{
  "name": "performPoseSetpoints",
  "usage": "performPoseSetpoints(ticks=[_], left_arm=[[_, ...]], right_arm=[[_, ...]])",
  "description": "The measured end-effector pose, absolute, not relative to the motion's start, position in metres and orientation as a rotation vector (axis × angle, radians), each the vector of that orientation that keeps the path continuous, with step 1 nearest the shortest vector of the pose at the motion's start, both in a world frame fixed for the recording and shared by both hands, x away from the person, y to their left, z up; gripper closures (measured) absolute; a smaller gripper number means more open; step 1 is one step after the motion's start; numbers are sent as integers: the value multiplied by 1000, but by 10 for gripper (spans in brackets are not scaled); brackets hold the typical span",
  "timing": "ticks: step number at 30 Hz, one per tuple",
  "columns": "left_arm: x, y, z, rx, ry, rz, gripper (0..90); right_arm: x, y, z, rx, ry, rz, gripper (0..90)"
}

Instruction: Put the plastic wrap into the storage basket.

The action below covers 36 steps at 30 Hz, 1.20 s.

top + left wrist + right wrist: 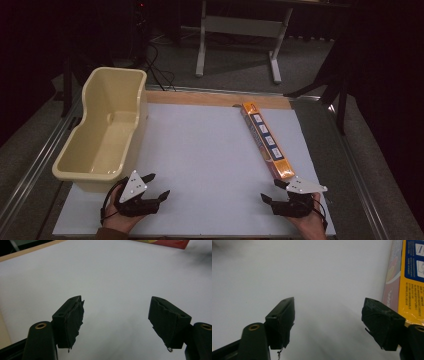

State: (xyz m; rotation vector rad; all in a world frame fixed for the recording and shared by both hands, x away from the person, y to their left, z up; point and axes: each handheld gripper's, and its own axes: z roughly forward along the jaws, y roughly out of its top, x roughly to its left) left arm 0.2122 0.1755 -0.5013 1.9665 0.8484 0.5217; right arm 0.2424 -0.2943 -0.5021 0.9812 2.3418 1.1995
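Observation:
A long orange box (265, 139) with blue label panels lies flat on the white board (200, 150), running from the back middle toward the front right. A cream plastic tub (105, 127) stands at the board's left edge, nothing visible inside. My left gripper (156, 186) rests near the front left, just in front of the tub, open with nothing between its jaws (116, 315). My right gripper (272, 191) sits at the front right, open and holding nothing (328, 315). The box's near end (407, 277) lies just beside its right jaw.
A wooden strip (215, 98) borders the board's far edge. Metal rails run along both sides of the table. Beyond it stand a white desk frame (240, 35), cables on the grey floor and dark stands at the right.

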Motion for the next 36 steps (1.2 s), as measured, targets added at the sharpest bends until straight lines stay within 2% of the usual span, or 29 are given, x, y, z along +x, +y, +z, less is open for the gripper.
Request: performPoseSetpoints(ticks=[15,23,31,33,34,36], left_arm=[[212,174,-503,1963,857,533,281],[212,172,-504,1969,864,540,289],[213,172,-504,1972,871,543,289],[213,172,-505,1972,874,541,289],[213,172,-505,1972,878,539,289],[213,172,-505,1972,877,540,290]], right_arm=[[258,-300,-490,1044,2253,1181,261],[296,-313,-488,1134,2140,1053,259],[328,-314,-503,1252,2174,931,226],[334,-313,-507,1276,2189,899,235],[337,-313,-508,1301,2213,878,290],[338,-311,-508,1303,2233,865,316]])
